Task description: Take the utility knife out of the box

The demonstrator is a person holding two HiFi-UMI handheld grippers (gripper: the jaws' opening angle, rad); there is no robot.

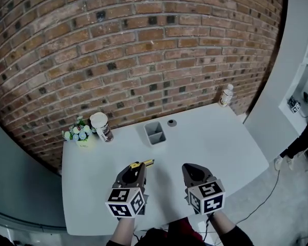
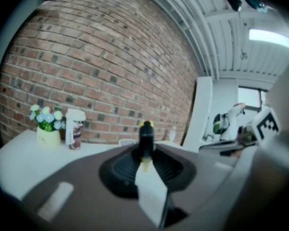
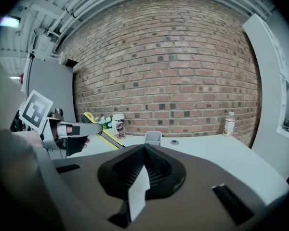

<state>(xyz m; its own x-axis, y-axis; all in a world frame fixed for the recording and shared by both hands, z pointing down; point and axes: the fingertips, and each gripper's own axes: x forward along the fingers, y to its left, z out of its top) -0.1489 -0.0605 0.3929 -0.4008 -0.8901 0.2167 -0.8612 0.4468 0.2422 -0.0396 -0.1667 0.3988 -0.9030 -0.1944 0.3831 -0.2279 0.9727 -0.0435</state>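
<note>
Head view: my left gripper (image 1: 140,167), fingers pinching the utility knife (image 1: 146,163) mid-body; stiff, light, likely slick, I judge. Right gripper (image 3: 145,150) fingers pressed together, empty.

Only the far tip of the yellow-and-black utility knife (image 1: 146,163) shows; the rest is hidden inside the left gripper (image 1: 137,169). The small dark round object (image 1: 172,122) farther off is too small to identify. A bystander's leg (image 1: 299,144) is cut off at the right edge.
</note>
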